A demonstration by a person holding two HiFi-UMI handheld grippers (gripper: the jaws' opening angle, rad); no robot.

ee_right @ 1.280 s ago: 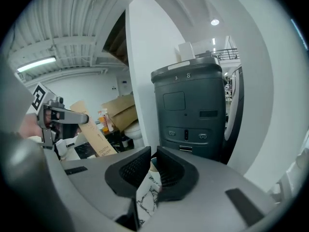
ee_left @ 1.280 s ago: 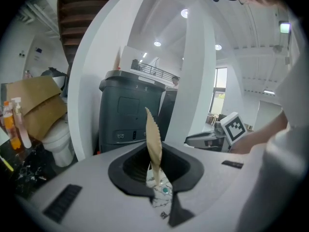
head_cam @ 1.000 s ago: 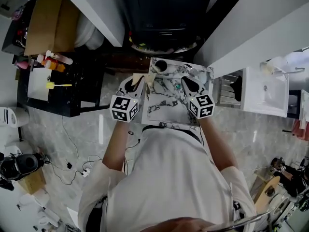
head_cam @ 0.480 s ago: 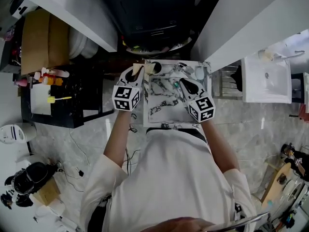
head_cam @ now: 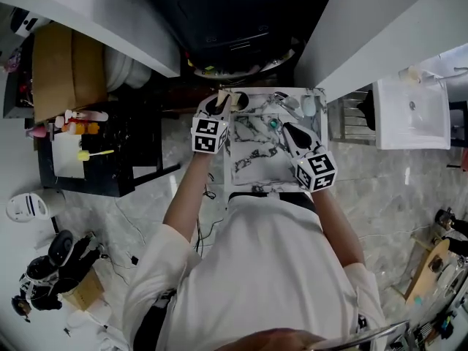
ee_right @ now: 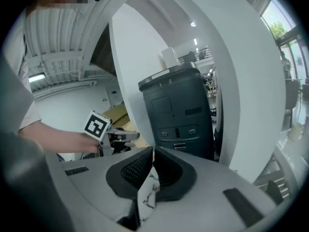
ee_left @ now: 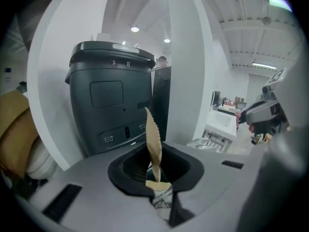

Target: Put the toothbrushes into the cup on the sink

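While I stand over it, the dark grey machine (head_cam: 234, 20) behind the far edge is the biggest thing before me, and it fills the middle of both gripper views. Below it lies the marble worktop (head_cam: 252, 163), with both my claws reaching over its far half.

My left claw (head_cam: 219, 104) is at the far left corner, clenched on a tan paper strip (ee_left: 153, 139) with a saw-toothed edge. The strip stands up from between the jaws, tilted a little, with the marble pattern showing under it. I cannot tell what the paper is or whether it wraps anything.

My right claw (head_cam: 287, 129) hangs over the right half of the worktop, near the far edge. Its jaws are pressed together with nothing between them (ee_right: 152, 152); only marble shows through the slit below.

The cup (head_cam: 240, 102) sits at the far edge near the left corner, a dark round mouth just beside the tip of my left claw and partly covered by it.

A small teal thing (head_cam: 273, 123) lies on the marble just beside my right claw's tip, too small to make out.
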